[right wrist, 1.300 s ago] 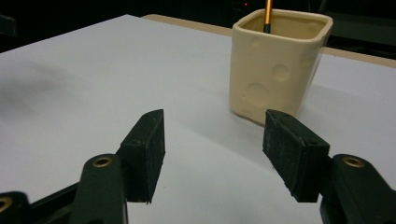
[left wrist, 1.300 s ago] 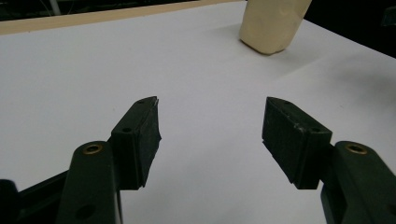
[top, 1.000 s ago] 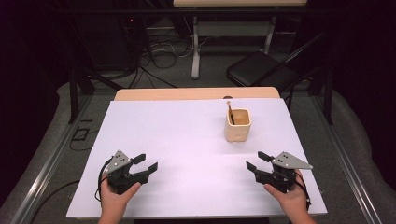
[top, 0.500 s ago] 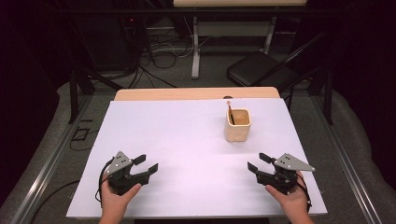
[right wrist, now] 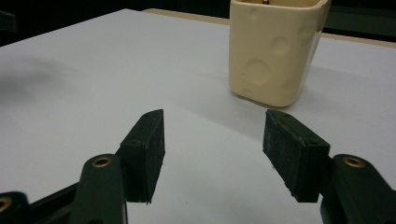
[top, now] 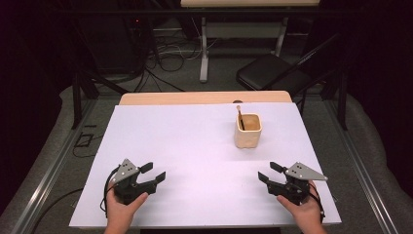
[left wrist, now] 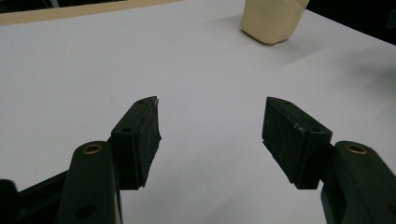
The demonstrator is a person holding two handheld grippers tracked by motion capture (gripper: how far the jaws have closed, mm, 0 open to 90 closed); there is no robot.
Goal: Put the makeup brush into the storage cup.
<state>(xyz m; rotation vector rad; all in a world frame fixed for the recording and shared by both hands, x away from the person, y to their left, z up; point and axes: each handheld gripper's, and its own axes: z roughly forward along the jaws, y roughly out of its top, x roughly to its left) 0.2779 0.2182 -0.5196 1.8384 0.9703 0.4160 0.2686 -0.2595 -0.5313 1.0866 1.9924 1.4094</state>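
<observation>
High view: the worktop (top: 195, 146) is seen covered by a white sheet, with a strip of bare wood left showing along its far edge. A cream cup (top: 248, 130) with rounded corners and shallow dimples in its wall is stood upright on the right half of the sheet, toward the far side, well apart from both hands. A thin wooden stick (top: 239, 116) is held in the cup, leaned against its far-left inner wall with its tip raised above the rim; whether anything else lies inside cannot be told, though the interior is seen as brownish.

The left tongs (top: 152, 174) are held near the left corner of the near edge, their jaws spread wide and nothing gripped between them. The right tongs (top: 269, 172) are held near the right corner of the near edge, likewise spread wide and empty, and are pointed toward the middle of the sheet.

In the right gripper view the cup (right wrist: 275, 51) is seen ahead and to the right of the open jaws, near but not touched. In the left gripper view the cup (left wrist: 272, 19) is seen far off, at the upper right.

The work is judged to be at its very start: no object has been grasped, the cup and stick are untouched, and the approach, most likely by the right tongs as the nearer pair, is left to be made
</observation>
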